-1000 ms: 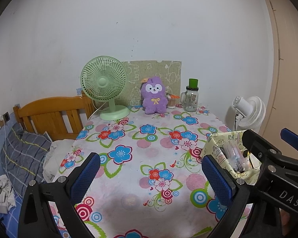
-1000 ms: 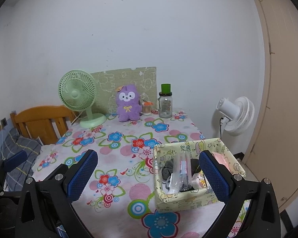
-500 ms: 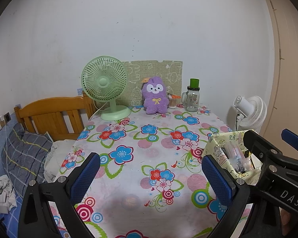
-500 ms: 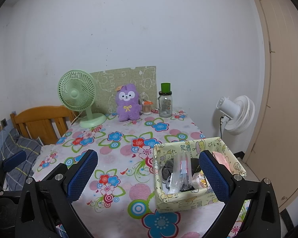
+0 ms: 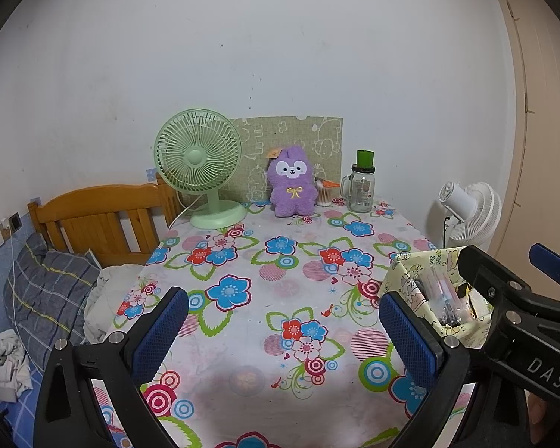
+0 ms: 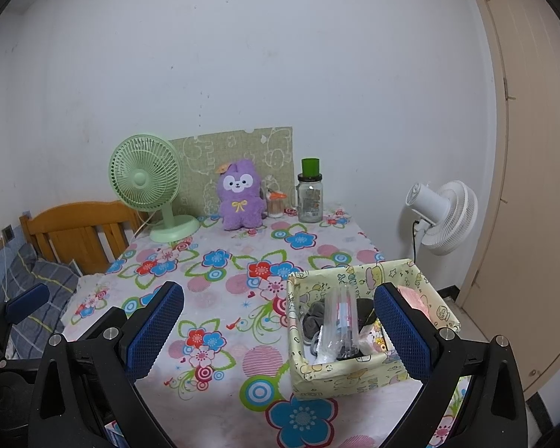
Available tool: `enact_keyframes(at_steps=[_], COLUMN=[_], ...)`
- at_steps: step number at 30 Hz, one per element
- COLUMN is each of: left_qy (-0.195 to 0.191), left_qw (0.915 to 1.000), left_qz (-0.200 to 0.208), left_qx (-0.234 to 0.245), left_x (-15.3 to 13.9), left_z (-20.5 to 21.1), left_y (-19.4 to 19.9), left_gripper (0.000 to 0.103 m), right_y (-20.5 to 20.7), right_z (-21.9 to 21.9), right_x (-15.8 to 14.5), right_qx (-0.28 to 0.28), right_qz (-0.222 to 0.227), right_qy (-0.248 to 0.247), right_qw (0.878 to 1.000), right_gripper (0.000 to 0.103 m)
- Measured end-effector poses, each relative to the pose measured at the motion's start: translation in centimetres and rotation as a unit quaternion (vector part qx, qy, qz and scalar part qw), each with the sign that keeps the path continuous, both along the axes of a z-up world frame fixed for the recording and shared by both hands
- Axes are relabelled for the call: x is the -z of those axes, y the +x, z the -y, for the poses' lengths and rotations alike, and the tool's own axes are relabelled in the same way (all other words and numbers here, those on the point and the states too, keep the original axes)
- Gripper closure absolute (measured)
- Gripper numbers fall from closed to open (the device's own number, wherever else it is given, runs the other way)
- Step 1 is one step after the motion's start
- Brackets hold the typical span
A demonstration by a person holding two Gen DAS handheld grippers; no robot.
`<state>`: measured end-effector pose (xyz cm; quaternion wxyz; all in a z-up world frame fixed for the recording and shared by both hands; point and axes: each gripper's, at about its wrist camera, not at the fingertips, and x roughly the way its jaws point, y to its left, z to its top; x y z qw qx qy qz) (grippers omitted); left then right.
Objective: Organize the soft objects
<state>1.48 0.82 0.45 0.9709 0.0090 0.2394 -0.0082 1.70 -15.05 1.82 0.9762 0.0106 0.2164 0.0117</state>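
Both tools are hovering over the near edge of the tabletop (image 6: 220,339), left tool (image 5: 280,336) and right tool (image 6: 280,332) each standing wide apart and holding nothing. The purple plush (image 6: 241,196) is sitting upright at the far wall — well apart from both; the paper box (image 6: 354,377), just beside the right tool, is holding dark cloth and packets. This is fitting either a sorting still pending or one completed — undetermined.

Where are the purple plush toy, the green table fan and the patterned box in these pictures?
purple plush toy (image 6: 240,197): right wrist view, on its chest, by the yellow bow.
green table fan (image 5: 197,155): left wrist view, on the grille's hub.
patterned box (image 6: 339,372): right wrist view, on its near wall.
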Motion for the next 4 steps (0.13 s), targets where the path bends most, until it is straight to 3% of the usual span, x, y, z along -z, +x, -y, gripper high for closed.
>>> enact_keyframes(at_steps=[4], left_qy=[0.001], left_qw=[1.0000], left_qz=[-0.001], left_qx=[-0.001], left_x=[-0.02], left_z=[-0.03], left_y=[0.01], left_gripper=[0.000], right_y=[-0.06], right_z=[-0.13], right_x=[0.02], right_qx=[0.001], right_qz=[-0.003], right_qy=[-0.001], right_qw=[1.000], right_gripper=[0.000])
